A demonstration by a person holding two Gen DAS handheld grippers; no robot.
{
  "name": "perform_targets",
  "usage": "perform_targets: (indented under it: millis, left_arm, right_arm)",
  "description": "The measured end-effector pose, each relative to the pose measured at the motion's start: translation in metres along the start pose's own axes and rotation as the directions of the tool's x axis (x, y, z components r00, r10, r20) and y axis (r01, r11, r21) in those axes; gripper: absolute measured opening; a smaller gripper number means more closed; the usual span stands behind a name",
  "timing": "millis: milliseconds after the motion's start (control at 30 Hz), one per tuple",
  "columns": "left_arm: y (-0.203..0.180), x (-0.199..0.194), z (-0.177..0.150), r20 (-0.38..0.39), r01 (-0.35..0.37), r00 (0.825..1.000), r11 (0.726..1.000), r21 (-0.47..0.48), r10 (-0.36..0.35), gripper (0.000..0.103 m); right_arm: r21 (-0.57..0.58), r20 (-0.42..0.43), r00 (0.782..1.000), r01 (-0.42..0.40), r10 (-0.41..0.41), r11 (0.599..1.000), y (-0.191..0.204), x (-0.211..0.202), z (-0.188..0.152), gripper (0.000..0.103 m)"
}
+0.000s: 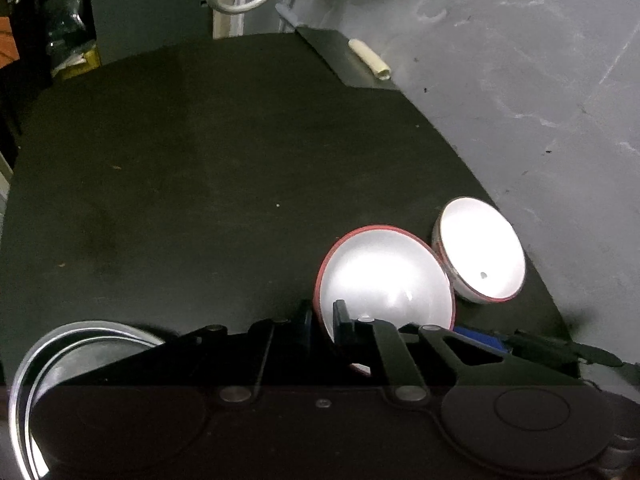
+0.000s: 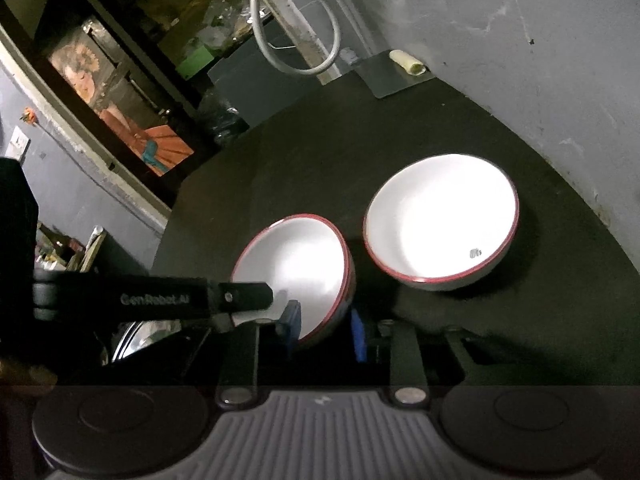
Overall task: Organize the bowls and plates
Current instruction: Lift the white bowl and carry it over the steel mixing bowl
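A white bowl with a red rim [image 1: 386, 276] [image 2: 298, 264] is tilted above the dark table, held on two sides. My left gripper [image 1: 324, 320] is shut on its near rim; its arm [image 2: 160, 300] shows in the right wrist view. My right gripper [image 2: 326, 328] is shut on the bowl's lower rim, blue pads [image 2: 292, 320] on either side of the wall. A second white red-rimmed bowl [image 1: 480, 250] [image 2: 442, 218] sits upright on the table to the right, apart from both grippers. A steel plate [image 1: 80, 344] [image 2: 140, 334] lies at the lower left.
The dark table [image 1: 200, 180] [image 2: 320, 140] runs along a grey wall [image 1: 520, 80] on the right. A flat metal sheet with a cream roll [image 1: 370, 60] [image 2: 406, 62] lies at the far corner. A white cable [image 2: 296, 40] hangs at the back. Shelves stand left.
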State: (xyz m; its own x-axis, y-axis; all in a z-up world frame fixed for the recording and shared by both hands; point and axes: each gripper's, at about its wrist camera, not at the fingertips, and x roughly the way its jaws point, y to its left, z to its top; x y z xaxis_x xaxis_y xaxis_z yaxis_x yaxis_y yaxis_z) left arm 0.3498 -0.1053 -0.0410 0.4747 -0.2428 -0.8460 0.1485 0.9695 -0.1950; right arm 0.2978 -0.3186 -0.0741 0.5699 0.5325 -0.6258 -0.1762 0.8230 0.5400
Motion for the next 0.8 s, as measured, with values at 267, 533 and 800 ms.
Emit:
perform_targets:
  millis: [267,533,800]
  left_arm:
    - [0.003,-0.049,-0.016,0.091,0.009,0.996,1.000,0.022,-0.011,0.010]
    - [0.018,-0.096,-0.044,0.149,0.047,0.988,0.999,0.012,-0.049,0.010]
    - [0.041,-0.134,-0.083,0.168,0.089,0.982,0.996,-0.003,-0.087,0.010]
  right_arm:
    - [-0.045,0.031,0.998,-0.046,0.047,0.998,0.027,-0.030,-0.010,0.030]
    - [-0.106,0.046,0.998,-0.046,0.051,0.993,0.069,-0.061,-0.029,0.030]
    - [-0.135,0.031,0.998,-0.047,0.052,0.990,0.110,-0.083,-0.068,0.030]
